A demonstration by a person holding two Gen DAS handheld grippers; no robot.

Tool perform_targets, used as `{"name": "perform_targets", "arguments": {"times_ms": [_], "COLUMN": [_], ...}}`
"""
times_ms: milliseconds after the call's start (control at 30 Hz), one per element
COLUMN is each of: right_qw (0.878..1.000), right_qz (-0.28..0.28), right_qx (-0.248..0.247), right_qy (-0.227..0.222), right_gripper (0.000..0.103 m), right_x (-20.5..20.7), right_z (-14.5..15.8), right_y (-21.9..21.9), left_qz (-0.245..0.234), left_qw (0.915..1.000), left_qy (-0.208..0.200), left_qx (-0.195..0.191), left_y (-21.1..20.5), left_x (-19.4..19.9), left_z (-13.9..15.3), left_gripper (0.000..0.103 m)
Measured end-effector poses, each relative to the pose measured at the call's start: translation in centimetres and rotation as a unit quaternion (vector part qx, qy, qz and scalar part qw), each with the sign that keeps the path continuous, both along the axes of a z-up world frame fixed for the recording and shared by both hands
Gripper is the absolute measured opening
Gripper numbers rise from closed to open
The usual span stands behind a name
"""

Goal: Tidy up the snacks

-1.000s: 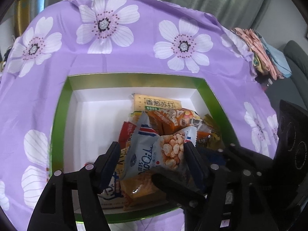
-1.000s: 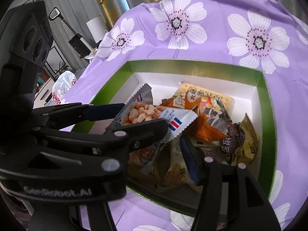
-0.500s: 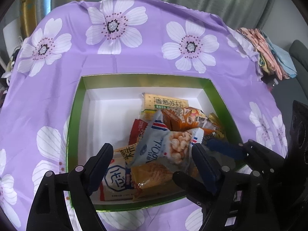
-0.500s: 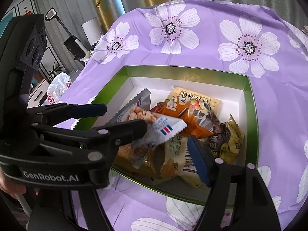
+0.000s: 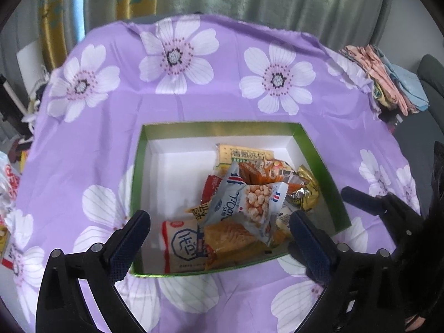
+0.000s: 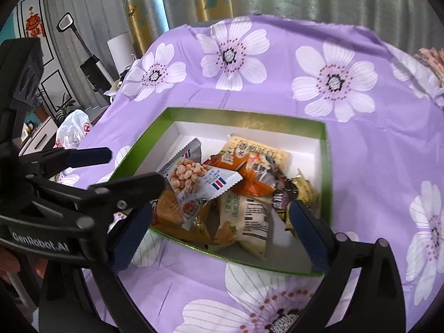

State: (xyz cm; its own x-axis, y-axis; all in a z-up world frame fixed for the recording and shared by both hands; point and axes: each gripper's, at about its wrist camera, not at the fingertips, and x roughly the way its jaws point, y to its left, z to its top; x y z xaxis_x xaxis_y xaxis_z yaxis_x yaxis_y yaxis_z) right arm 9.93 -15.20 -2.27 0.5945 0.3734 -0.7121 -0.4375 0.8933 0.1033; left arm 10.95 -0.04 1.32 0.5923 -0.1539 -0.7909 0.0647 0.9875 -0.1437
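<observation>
Left gripper (image 5: 219,234): we have its jaws spread wide; they have just been opening, and nothing is pinched between them.
Right gripper (image 6: 219,223): likewise apart and just opened, gripping nothing.
Snacks: piled in the green box (image 5: 138,183), lower centre of both frames, crowding its right half; the peanut packet (image 5: 251,202) lies on top of the pile.
Step in hand: we judge this a release and withdrawal. To do it well, we should lift straight clear so neither finger snags a wrapper, then check that nothing overhangs the rim.
Left wrist view only: a red-and-white packet (image 5: 184,245) at the box's near left, and folded cloths (image 5: 385,79) at upper right.
Right wrist view only: the corn-snack bag (image 6: 247,219) beneath the peanuts, a white plastic bag (image 6: 73,131) at left, and the left gripper's body crossing the lower left.
</observation>
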Motion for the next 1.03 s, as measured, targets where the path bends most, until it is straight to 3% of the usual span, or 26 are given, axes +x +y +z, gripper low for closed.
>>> {"name": "perform_targets", "arguments": {"times_ms": [467, 1033], "right_qw": [0.998, 0.994], "right_qz": [-0.037, -0.033], "right_qx": [-0.005, -0.003], "right_qy": [-0.059, -0.106], "right_gripper": [0.102, 0.102], "right_x": [-4.7, -8.4], "right_z": [5.5, 11.0], "right_y": [-2.3, -3.0], "left_qz": [0.061, 0.081], "left_qw": [0.9962, 0.9926], "left_qy": [-0.045, -0.072], "left_qx": [0.042, 0.054], "left_y": [0.3, -0.4], "left_x": [-4.6, -7.3], "left_z": [4.6, 9.5], "left_gripper": [0.101, 0.101]}}
